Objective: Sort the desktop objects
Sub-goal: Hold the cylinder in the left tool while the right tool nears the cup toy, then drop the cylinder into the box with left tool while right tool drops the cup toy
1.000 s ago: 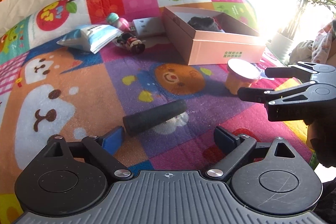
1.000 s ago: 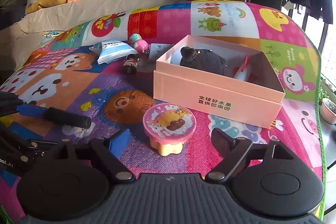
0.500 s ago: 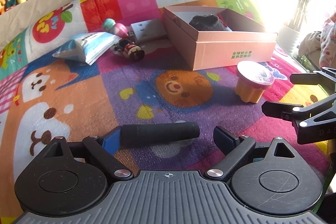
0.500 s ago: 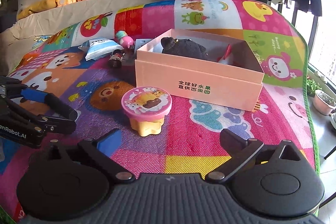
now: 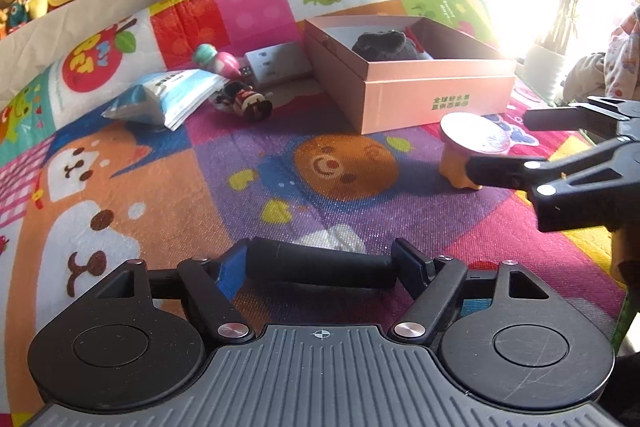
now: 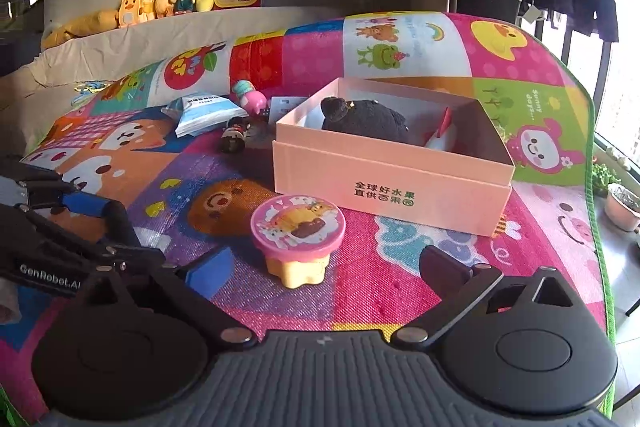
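A black cylinder (image 5: 320, 269) lies crosswise between the fingers of my left gripper (image 5: 318, 265). The jaws are closing, and both pads touch its ends. The right wrist view shows that gripper (image 6: 114, 231) at the far left, with the cylinder (image 6: 118, 219) in it. A pink-lidded yellow jelly cup (image 6: 298, 239) stands on the mat just ahead of my right gripper (image 6: 326, 267). Those jaws stand wide on either side of the cup, closing slightly without touching it. Behind is an open pink box (image 6: 384, 183) holding a black plush (image 6: 368, 121).
A tissue pack (image 5: 168, 99), a small doll bottle (image 5: 248, 103), a pink and green toy (image 5: 218, 61) and a white adapter (image 5: 276, 65) lie left of the box. The colourful mat (image 6: 540, 267) ends at a green edge on the right.
The left gripper has come forward over the cylinder, which now sits between its narrowed fingers. The right gripper has widened and drawn back a little from the cup.
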Motion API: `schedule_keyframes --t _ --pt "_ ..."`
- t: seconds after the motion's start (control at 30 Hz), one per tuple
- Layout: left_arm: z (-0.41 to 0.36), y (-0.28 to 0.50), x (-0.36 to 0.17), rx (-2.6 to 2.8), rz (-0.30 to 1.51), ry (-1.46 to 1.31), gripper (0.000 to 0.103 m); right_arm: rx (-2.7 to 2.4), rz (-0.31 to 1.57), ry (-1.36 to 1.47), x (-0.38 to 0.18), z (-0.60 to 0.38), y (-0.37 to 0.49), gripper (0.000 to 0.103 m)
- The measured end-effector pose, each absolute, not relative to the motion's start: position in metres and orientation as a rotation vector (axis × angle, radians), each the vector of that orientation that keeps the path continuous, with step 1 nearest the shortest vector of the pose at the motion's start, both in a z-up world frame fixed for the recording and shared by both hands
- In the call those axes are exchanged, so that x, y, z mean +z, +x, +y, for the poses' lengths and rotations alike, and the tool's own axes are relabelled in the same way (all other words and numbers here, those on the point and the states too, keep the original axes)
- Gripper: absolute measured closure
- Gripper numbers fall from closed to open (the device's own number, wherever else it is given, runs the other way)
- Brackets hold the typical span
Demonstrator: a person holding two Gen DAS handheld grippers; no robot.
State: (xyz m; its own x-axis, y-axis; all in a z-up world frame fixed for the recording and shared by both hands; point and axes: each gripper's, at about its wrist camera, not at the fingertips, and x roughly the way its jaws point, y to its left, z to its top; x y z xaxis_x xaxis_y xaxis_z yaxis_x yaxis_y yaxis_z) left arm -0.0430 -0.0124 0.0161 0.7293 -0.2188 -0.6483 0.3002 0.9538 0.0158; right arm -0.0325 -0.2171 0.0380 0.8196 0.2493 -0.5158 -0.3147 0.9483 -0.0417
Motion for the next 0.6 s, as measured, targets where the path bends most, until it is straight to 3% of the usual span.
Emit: schedule_keyframes --t 0.2,0.3,0.6 --pt "-0.01 -0.06 0.022 -0.311 0.68 0.108 0.022 0.312 0.558 -0.16 0.042 -0.2 -0.013 0.018" --pt "-0.01 -0.064 0.023 -0.317 0.671 0.105 0.022 0.325 0.621 -0.153 0.041 -0.2 -0.006 0.046" --pt "-0.017 -0.067 0.044 -0.344 0.598 0.118 0.022 0.364 0.615 -0.151 0.072 -0.231 -0.044 0.047"
